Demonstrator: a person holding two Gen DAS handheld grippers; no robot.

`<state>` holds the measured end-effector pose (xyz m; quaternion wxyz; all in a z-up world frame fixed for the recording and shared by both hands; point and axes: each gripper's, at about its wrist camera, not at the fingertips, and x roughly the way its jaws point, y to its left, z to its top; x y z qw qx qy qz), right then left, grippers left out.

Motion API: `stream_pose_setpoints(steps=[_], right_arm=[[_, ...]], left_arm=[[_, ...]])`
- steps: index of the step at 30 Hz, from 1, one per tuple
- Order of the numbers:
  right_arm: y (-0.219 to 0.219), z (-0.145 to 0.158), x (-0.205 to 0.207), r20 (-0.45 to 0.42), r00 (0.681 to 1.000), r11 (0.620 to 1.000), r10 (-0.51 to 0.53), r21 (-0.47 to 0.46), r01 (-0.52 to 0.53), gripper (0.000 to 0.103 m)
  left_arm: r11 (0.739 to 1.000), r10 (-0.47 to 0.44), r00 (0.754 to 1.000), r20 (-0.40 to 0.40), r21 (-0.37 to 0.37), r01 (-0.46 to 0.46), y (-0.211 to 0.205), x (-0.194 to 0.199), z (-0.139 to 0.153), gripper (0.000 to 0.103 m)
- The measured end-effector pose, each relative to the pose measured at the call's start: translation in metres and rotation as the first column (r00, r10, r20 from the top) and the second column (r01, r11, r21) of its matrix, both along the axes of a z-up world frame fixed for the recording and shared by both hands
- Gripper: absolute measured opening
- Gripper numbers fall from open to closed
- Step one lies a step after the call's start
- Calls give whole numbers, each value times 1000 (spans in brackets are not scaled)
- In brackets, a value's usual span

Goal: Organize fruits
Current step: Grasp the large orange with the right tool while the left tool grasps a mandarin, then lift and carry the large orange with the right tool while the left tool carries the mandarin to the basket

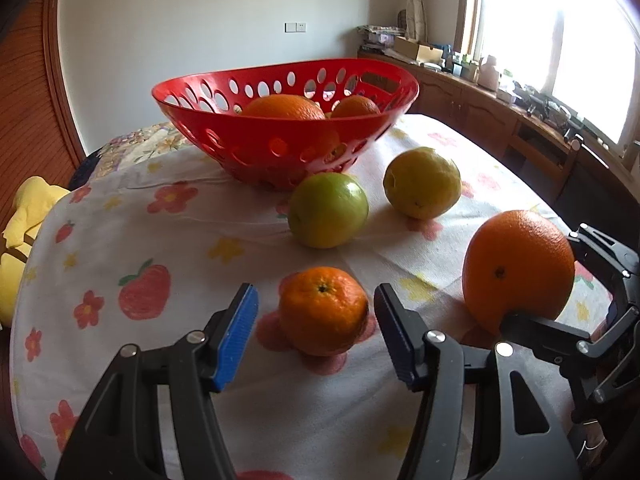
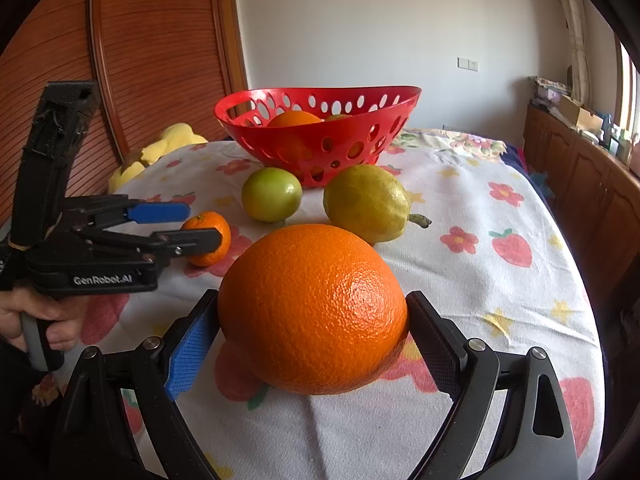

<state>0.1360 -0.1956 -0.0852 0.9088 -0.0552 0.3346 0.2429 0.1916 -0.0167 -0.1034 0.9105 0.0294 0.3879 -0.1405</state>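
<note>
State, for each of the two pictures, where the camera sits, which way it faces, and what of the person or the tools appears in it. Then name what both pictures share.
Left wrist view: sits on the left gripper, looking down along its fingers at a small orange between them; the right gripper shows at right.
Right wrist view: sits on the right gripper, facing a big orange touched by both pads; the left gripper and a hand show at left.
Shared: both oranges, red basket, green fruit, yellow fruit, flowered cloth.

Your left wrist camera sits low, close behind small mandarin [image 1: 323,310], facing red basket [image 1: 285,120] beyond. Your right wrist camera sits right of it, closer still behind large orange [image 2: 313,309], facing same basket. Both views share basket and cloth-covered table [image 1: 160,240].
</note>
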Motion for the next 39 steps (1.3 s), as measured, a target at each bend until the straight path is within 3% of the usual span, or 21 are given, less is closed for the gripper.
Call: stream_pose_setpoints(steps=[2, 15, 39], right_arm=[[0, 0, 0, 0, 1000, 1000, 0, 1, 0, 93], [0, -1, 1, -6, 1000, 1000, 1, 9, -1, 94], [-2, -2, 1, -7, 1000, 1000, 4, 7, -4, 93]], left_arm=[[1000, -5, 1000, -6, 7, 5, -2, 1, -1, 50], [1000, -26, 999, -24, -4, 26, -2, -2, -2, 44], [997, -6, 987, 162, -75, 18, 11, -40, 62, 45]])
